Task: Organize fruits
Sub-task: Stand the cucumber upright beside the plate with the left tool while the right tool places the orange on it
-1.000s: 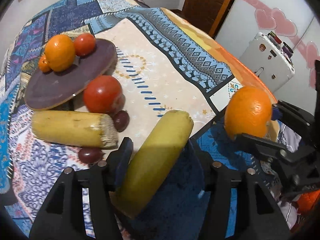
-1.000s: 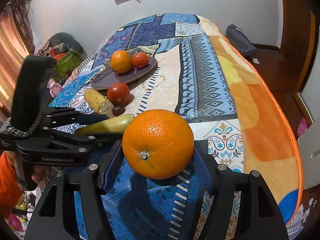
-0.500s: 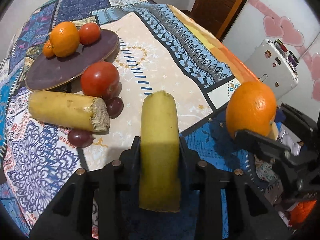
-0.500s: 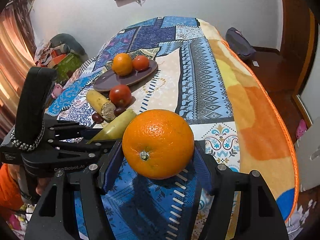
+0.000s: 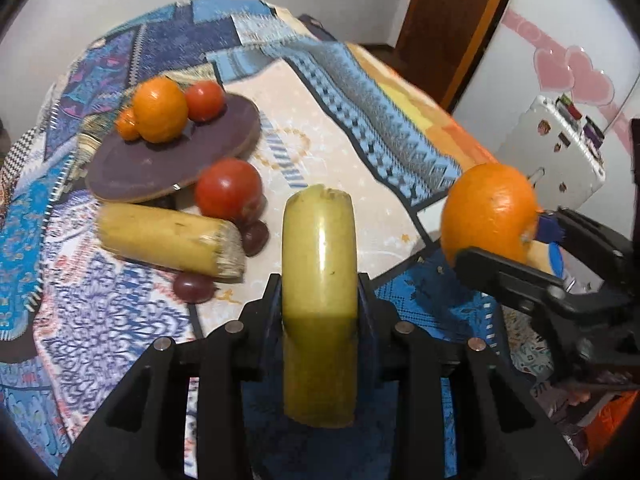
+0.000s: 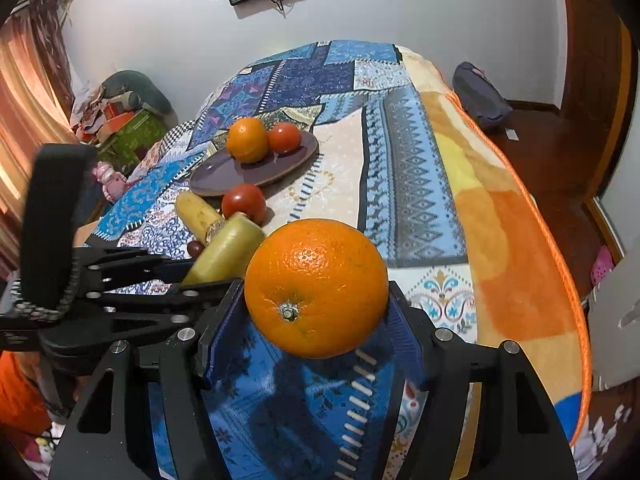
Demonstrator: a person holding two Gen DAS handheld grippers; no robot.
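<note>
Now we pinch banana piece (image 5: 319,280) in left gripper (image 5: 320,300), jaws just closed on it; right gripper (image 6: 316,320) clamps orange (image 6: 316,288). Plate (image 5: 160,168) at ten o'clock. No legible writing.

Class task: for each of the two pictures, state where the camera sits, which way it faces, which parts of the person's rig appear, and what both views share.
Left wrist view: sits on the left gripper, looking forward and down along its fingers, which clamp a banana piece; the right gripper shows at the right.
Right wrist view: sits on the right gripper, looking forward and down over its orange; the left gripper shows at the left.
Shared: banana piece, orange, purple plate, patterned blanket.
</note>
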